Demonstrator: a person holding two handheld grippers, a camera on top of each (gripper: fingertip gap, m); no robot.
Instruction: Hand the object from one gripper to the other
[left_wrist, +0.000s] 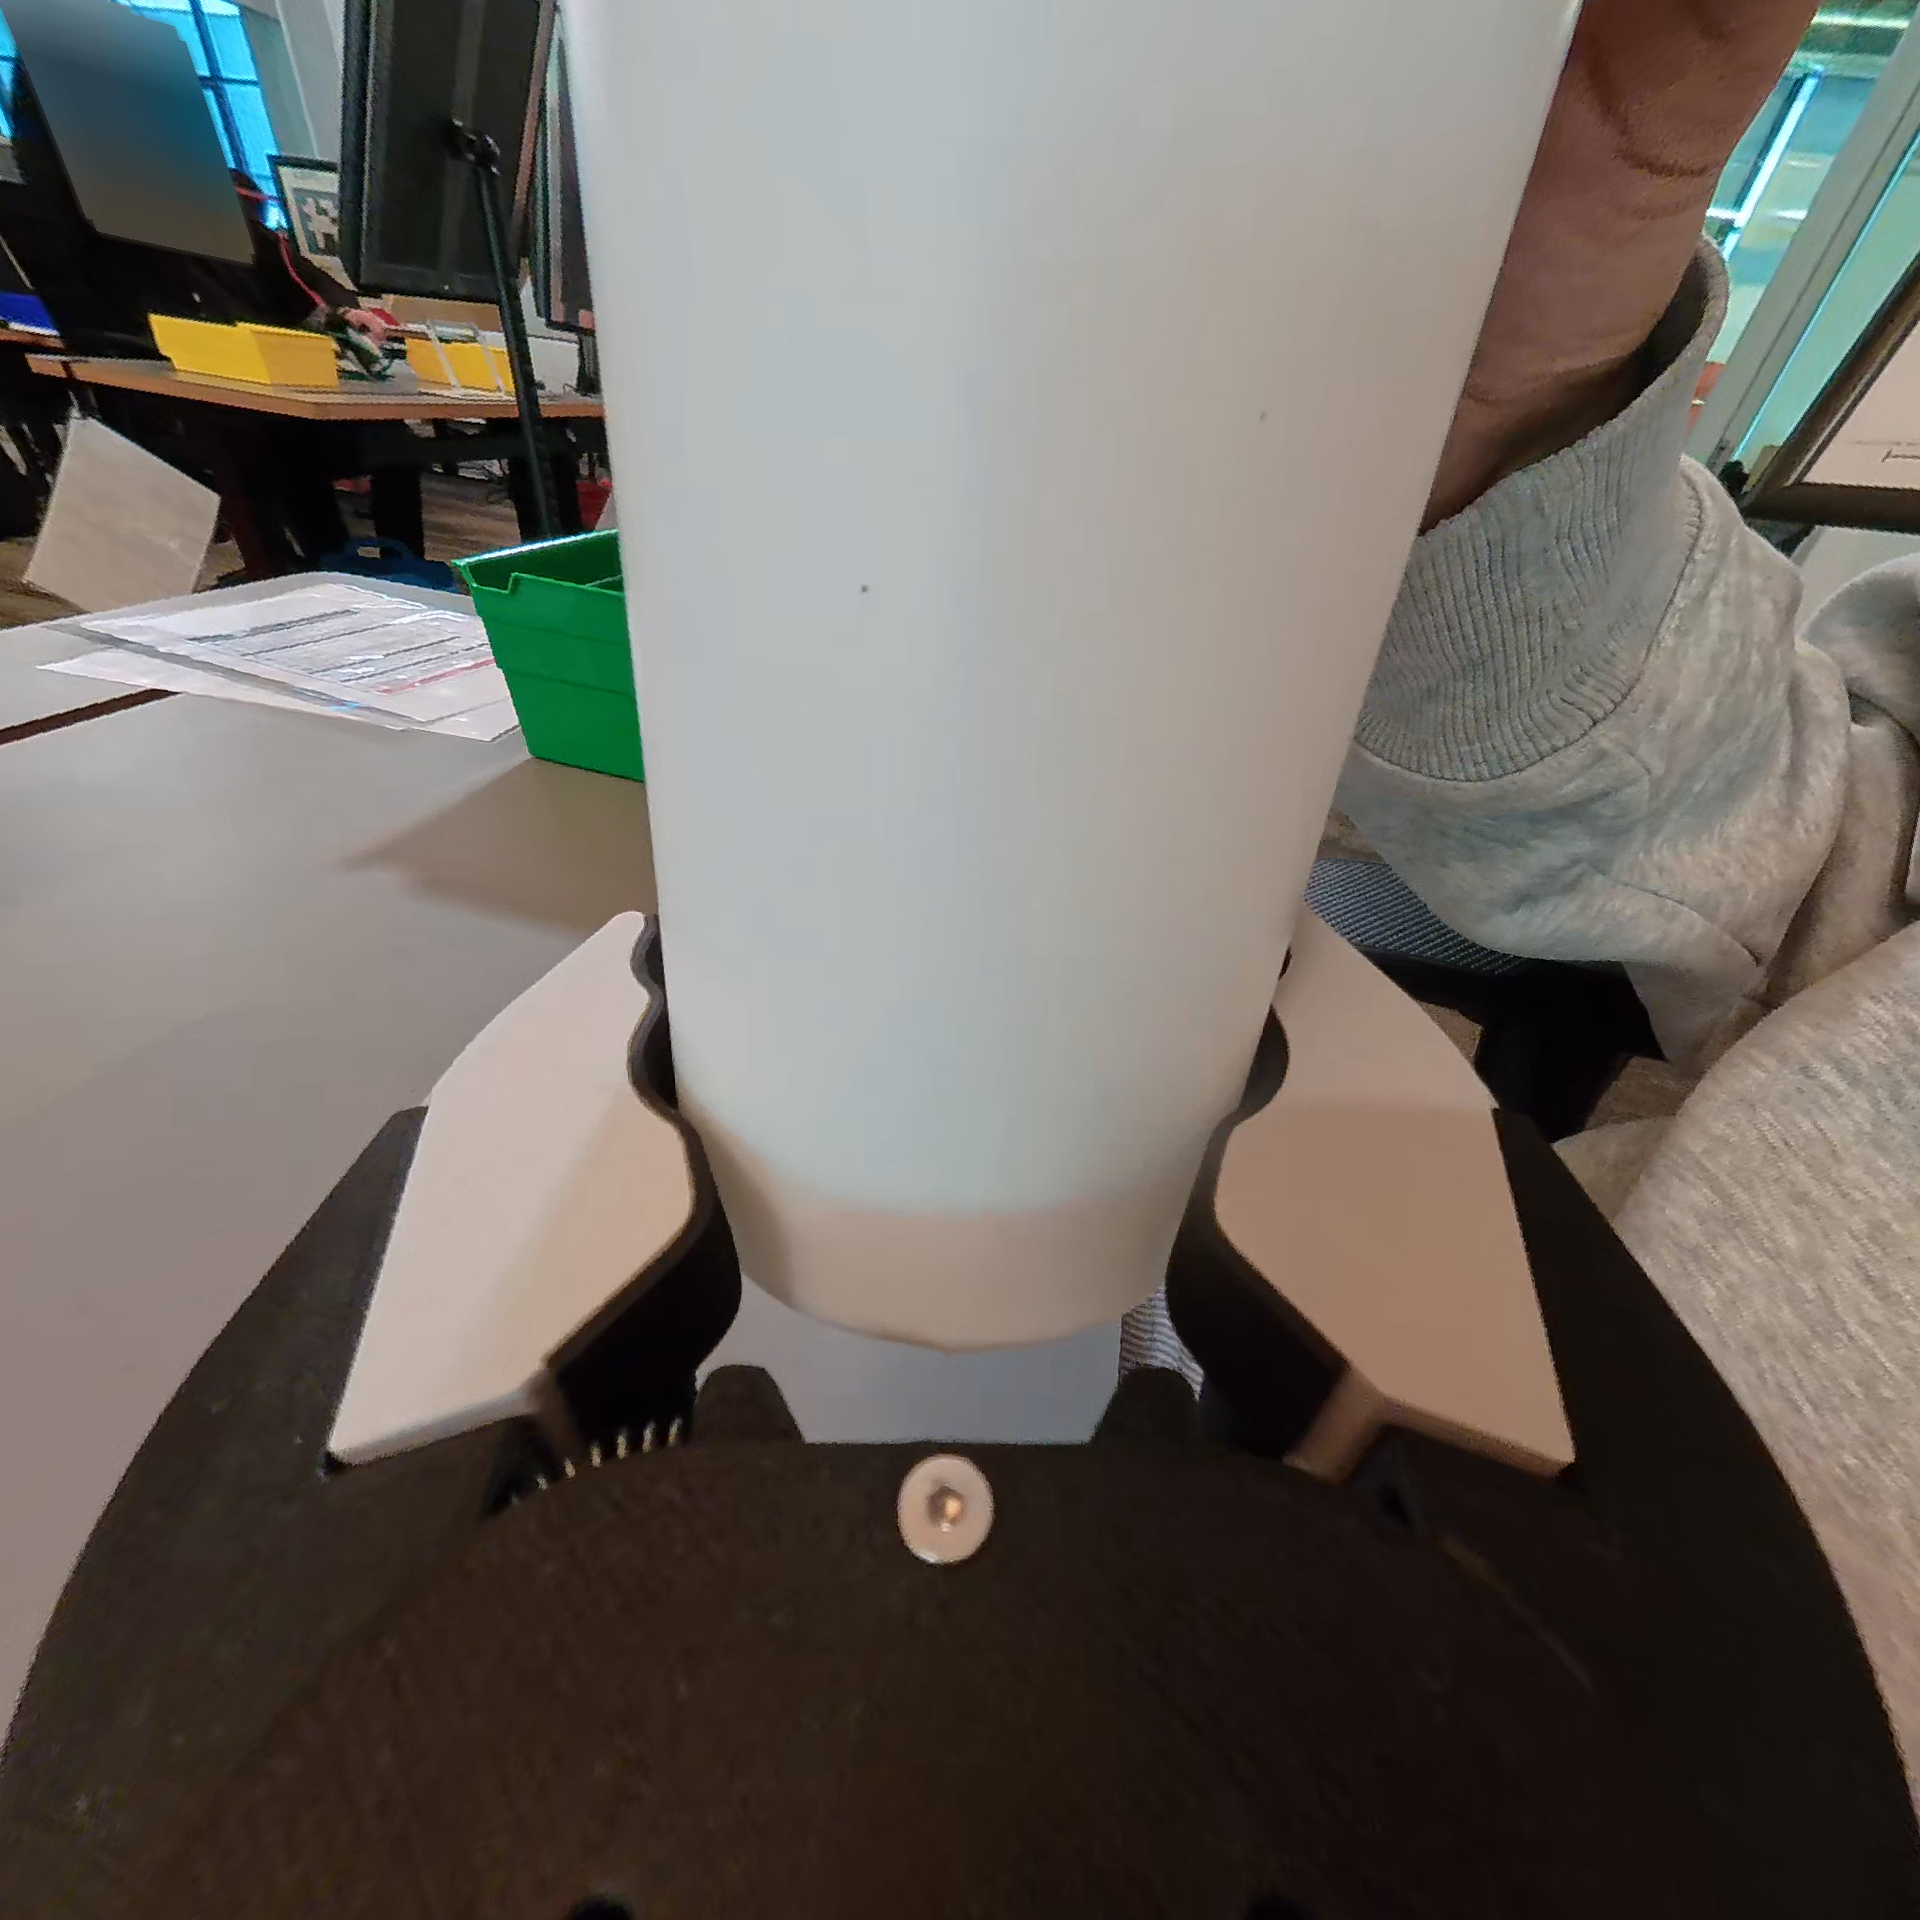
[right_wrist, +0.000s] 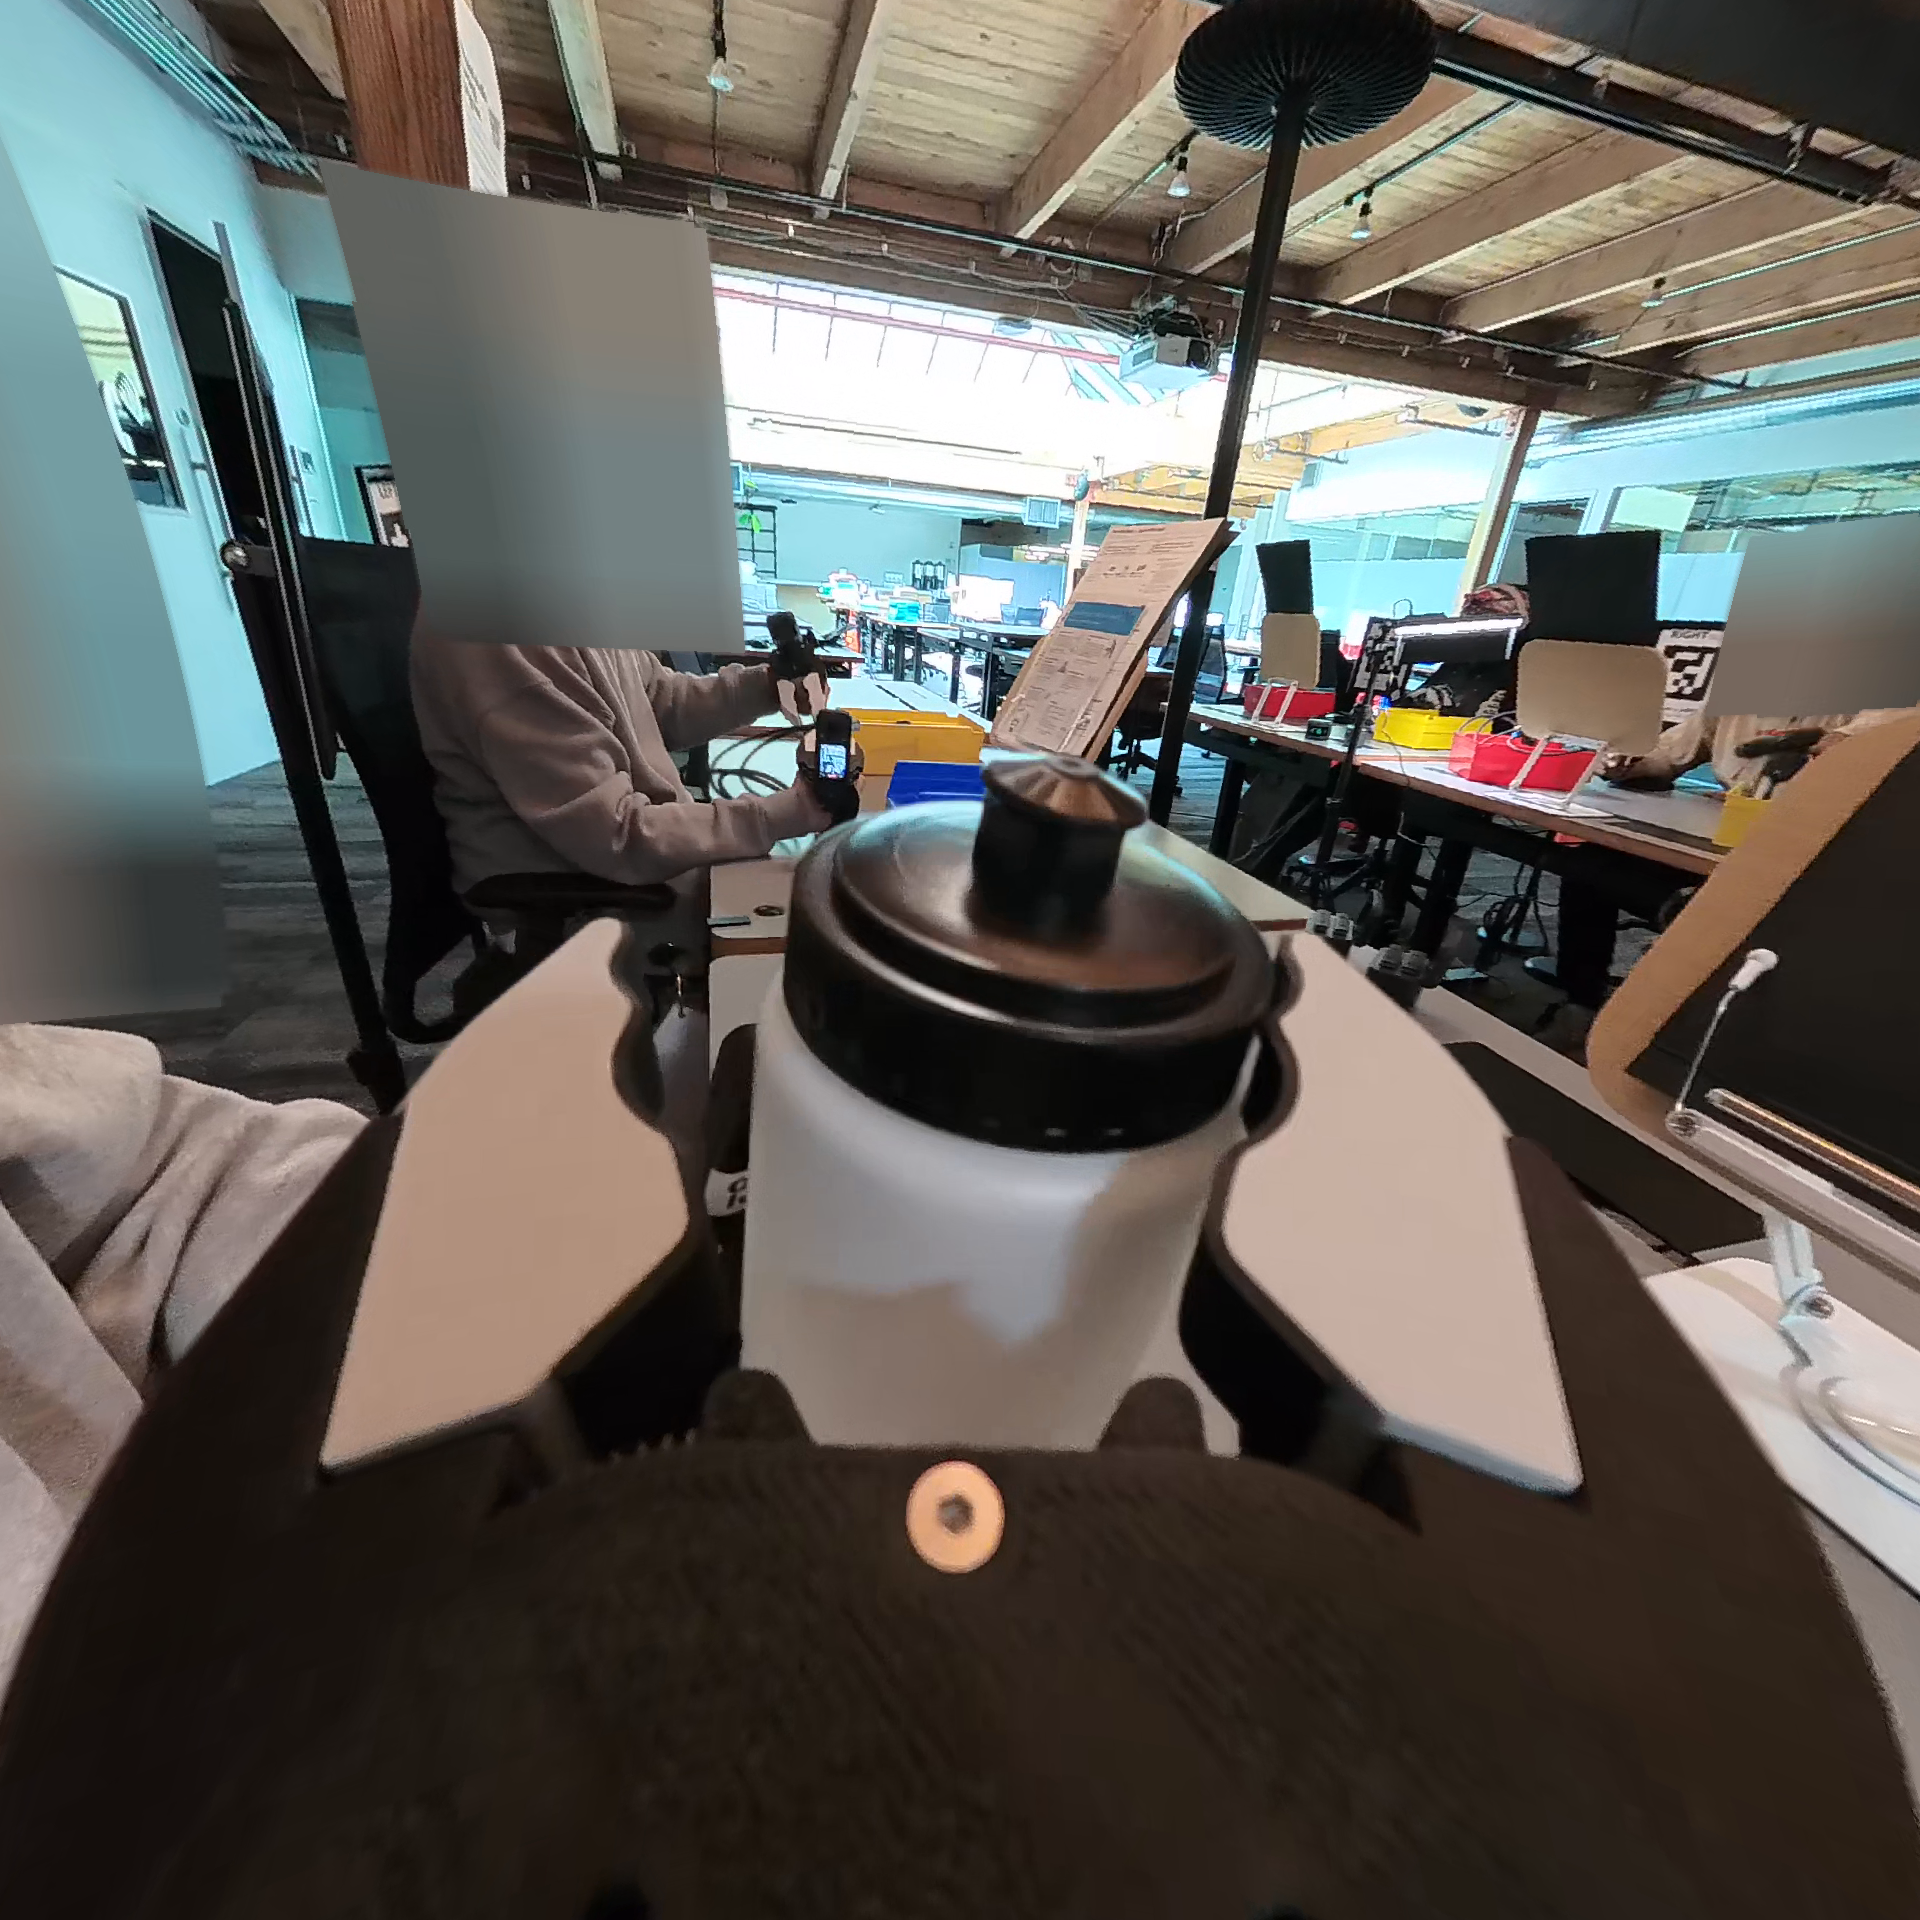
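A white plastic bottle (left_wrist: 977, 623) with a black screw cap (right_wrist: 1029, 977) is held in the air between both tools, above a grey tabletop (left_wrist: 239, 904). The left hand-held gripper (left_wrist: 966, 1122) is clamped on the bottle's lower end, its pale fingers (left_wrist: 540, 1174) pressing both sides just above the base. The right hand-held gripper (right_wrist: 987, 1143) is clamped on the bottle's upper body just under the cap, with its fingers (right_wrist: 530, 1195) against either side. A hand in a grey sleeve (left_wrist: 1621, 644) shows behind the bottle in the left wrist view. A green bin (left_wrist: 561, 644) and a printed sheet (left_wrist: 301, 644) lie near the tabletop's far edge.
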